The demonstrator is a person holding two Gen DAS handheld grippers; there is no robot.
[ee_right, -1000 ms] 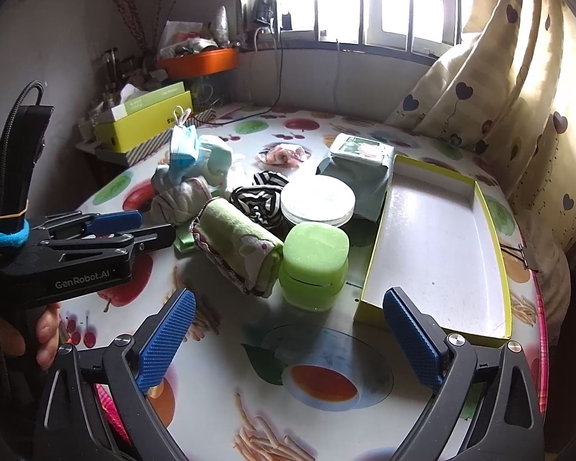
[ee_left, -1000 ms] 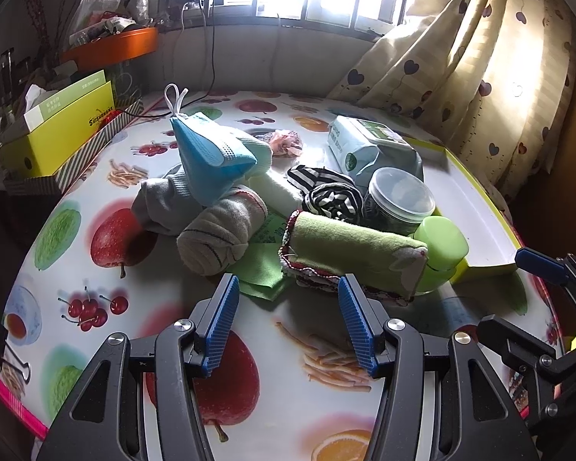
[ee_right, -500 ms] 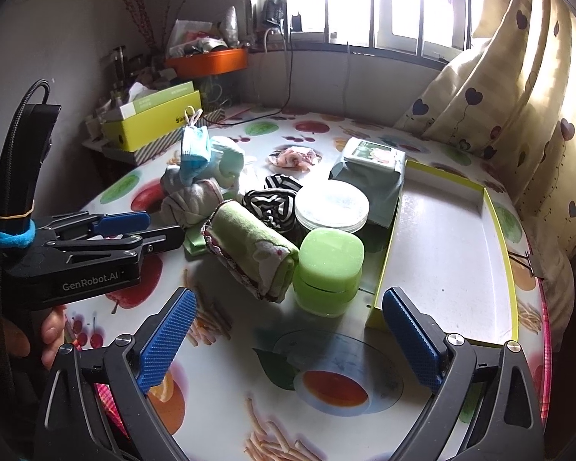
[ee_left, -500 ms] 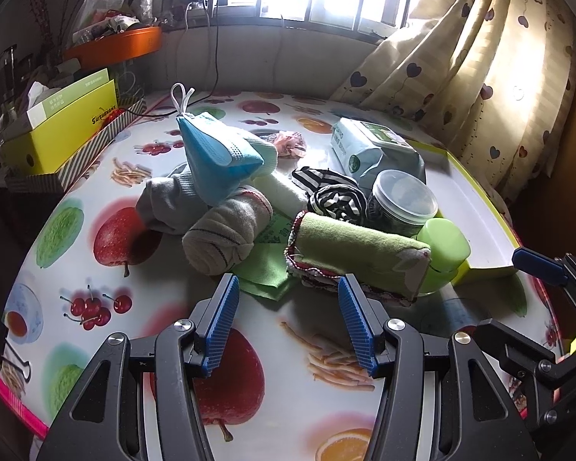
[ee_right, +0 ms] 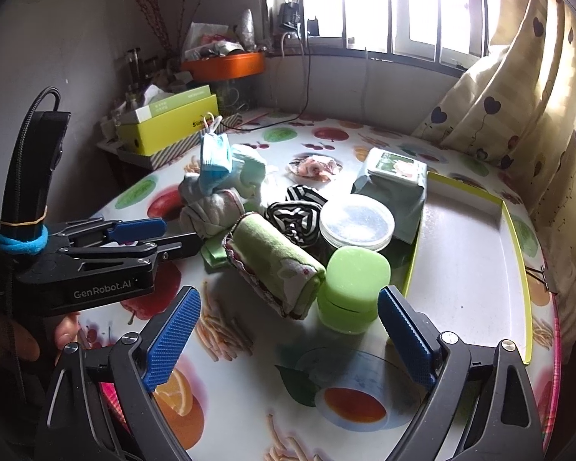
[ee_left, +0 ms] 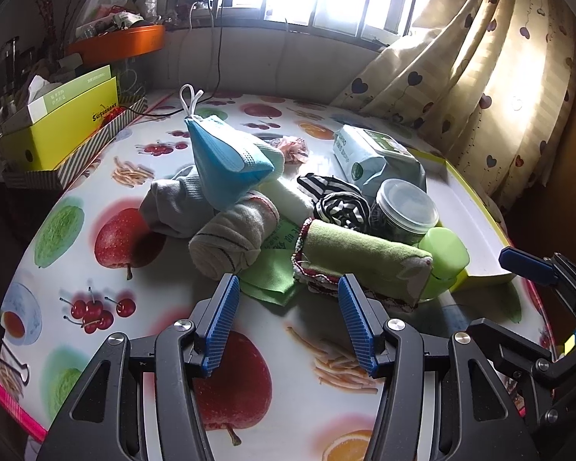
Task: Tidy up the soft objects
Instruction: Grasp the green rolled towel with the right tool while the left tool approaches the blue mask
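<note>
A pile of soft things lies mid-table: a rolled green towel, grey rolled socks, a blue face mask, a striped black-and-white cloth, and a flat green cloth. A white tray with a yellow rim lies to the right. My left gripper is open and empty, just short of the towel and socks. My right gripper is open wide and empty, in front of the towel and a green container.
A clear lidded jar and a wet-wipes pack stand beside the tray. A yellow box sits at the far left, a pink scrap behind the pile. A curtain hangs at the right.
Both grippers have drawn slightly nearer the pile. Their jaws stay open and nothing on the table has moved.
</note>
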